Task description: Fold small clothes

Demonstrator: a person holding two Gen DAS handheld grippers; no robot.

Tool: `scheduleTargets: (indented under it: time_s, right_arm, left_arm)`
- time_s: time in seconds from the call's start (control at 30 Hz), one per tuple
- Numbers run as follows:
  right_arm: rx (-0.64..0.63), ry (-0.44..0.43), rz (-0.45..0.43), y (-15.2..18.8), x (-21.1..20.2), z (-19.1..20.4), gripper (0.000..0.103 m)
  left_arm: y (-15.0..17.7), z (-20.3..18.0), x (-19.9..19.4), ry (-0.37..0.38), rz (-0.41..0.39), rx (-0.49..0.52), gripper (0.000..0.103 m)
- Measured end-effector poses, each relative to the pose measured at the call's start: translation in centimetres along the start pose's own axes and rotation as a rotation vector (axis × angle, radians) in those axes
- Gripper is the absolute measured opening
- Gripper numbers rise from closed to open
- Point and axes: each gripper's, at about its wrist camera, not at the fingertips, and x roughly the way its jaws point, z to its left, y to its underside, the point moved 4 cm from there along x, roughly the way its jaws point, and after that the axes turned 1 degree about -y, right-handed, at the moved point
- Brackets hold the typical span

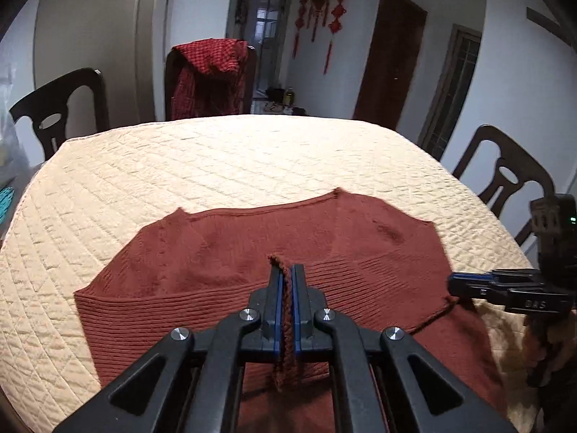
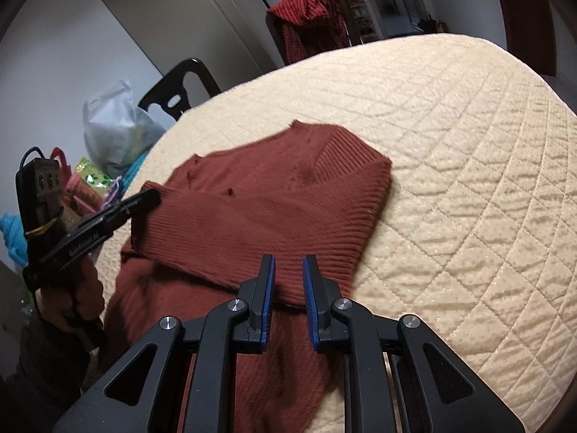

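Sweater (image 1: 223,259) lies broadside across quilt (image 1: 223,158), neckline facing away.

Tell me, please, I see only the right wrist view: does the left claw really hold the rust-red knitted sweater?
Observer: Yes. The left wrist view shows the left claw shut on a raised fold of the rust-red knitted sweater, pinched between its blue pads.
Operator: Where does my right claw appear there?
Observer: The right claw comes in from the right, its tips near the sweater's right edge.
Operator: Is anything beyond that side of the table?
Observer: A dark wooden chair stands beside the cream quilted table cover.
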Motion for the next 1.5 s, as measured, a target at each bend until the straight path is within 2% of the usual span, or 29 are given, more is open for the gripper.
scheduleTargets:
  time_s: [0.13, 0.27, 0.37, 0.4, 0.43, 0.5, 0.6, 0.63, 0.7, 0.83, 1.0, 1.13, 1.27, 1.4, 1.5]
  right_arm:
    - [-0.020, 0.007, -0.014, -0.1, -0.4, 0.2, 0.016]
    - [-0.012, 0.029, 0.014, -0.2, 0.4, -0.2, 0.016]
    - [-0.015, 0.018, -0.004, -0.3, -0.1, -0.1, 0.016]
    - [-0.011, 0.018, -0.009, -0.4, -0.2, -0.2, 0.016]
    - [-0.009, 0.018, -0.011, -0.5, -0.3, -0.2, 0.016]
    - [-0.006, 0.018, -0.017, -0.6, -0.4, -0.3, 0.016]
    - [-0.002, 0.022, -0.025, -0.9, -0.5, -0.6, 0.016]
    - [-0.002, 0.026, -0.028, -1.1, -0.5, -0.7, 0.016]
    - [-0.008, 0.031, -0.038, -1.6, -0.5, -0.7, 0.016]
    - [-0.018, 0.054, -0.054, -2.7, -0.2, -1.0, 0.016]
    - [-0.033, 0.098, -0.015, -3.5, 2.0, -1.8, 0.016]
    - [-0.040, 0.107, -0.011, -3.8, 1.9, -2.0, 0.015]
    - [-0.071, 0.119, -0.050, -4.2, 0.6, -1.3, 0.015]
    - [-0.056, 0.143, -0.003, -3.4, 1.0, -1.6, 0.015]
    - [-0.114, 0.130, -0.004, -1.7, -0.1, -0.4, 0.015]
  left_arm:
    - [0.4, 1.2, 0.4, -0.010, -0.007, -0.035, 0.006]
    - [1.6, 1.9, 2.1, -0.044, 0.061, -0.039, 0.006]
    - [1.9, 2.1, 2.3, 0.018, 0.093, -0.080, 0.007]
    - [1.8, 2.1, 2.3, 0.010, 0.094, -0.085, 0.012]
    - [1.7, 2.1, 2.4, -0.011, 0.094, -0.074, 0.026]
    - [1.4, 2.0, 2.7, -0.039, 0.093, -0.057, 0.041]
    - [1.3, 1.0, 3.8, -0.053, 0.112, -0.024, 0.041]
    - [1.3, 0.5, 4.0, -0.069, 0.109, 0.000, 0.029]
    - [1.2, -0.4, 4.1, -0.058, 0.107, 0.032, 0.005]
    - [0.6, -0.7, 2.4, -0.069, 0.034, 0.033, 0.005]
    - [1.8, 0.9, 3.7, -0.094, 0.088, -0.012, 0.006]
    - [1.6, 1.4, 2.9, -0.096, 0.079, -0.038, 0.008]
    - [1.3, 1.4, 1.7, -0.107, 0.051, -0.040, 0.008]
    - [1.7, 1.0, 0.6, -0.094, 0.034, -0.046, 0.008]
    - [2.8, 0.0, -0.5, -0.060, 0.032, -0.016, 0.008]
